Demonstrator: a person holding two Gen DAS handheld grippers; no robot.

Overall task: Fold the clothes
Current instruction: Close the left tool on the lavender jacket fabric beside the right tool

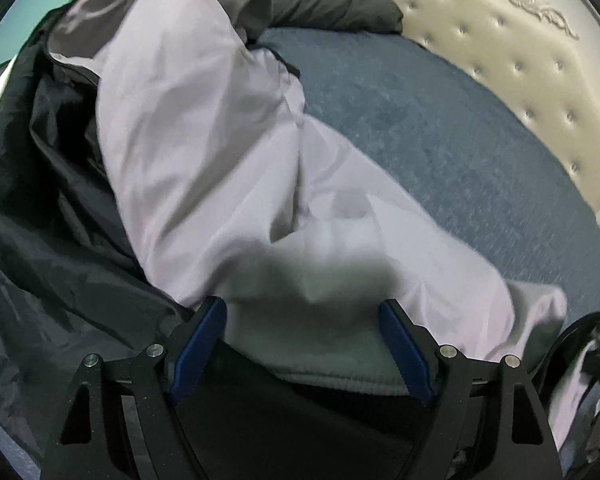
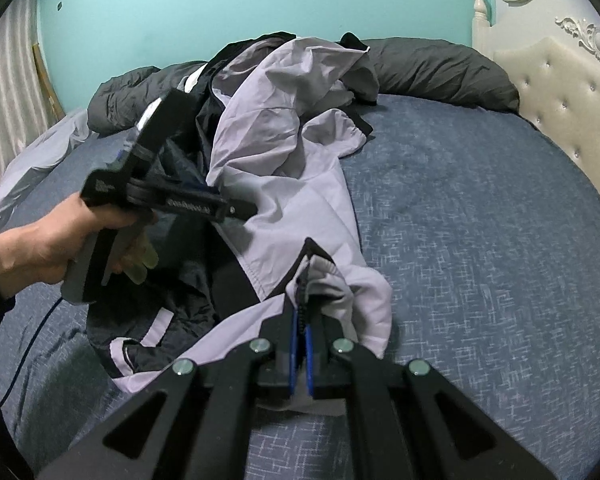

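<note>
Right gripper (image 2: 302, 320) pinches the jacket (image 2: 284, 168) hem at lower centre; left gripper (image 1: 302, 320) hovers spread above the lilac sleeve. Dark duvet (image 2: 440, 68) and padded headboard (image 2: 560, 80) crowd the upper right.

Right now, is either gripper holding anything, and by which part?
The right gripper is shut on the jacket, pinching its zipper edge near the hem. The left gripper is open over the jacket, holding nothing.

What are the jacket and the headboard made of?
Jacket: looks like thin, smooth nylon-type cloth, slightly shiny, with crisp crinkles. Headboard: looks like padded cream leather or fake leather, dimpled by buttons; I can't tell which.
</note>
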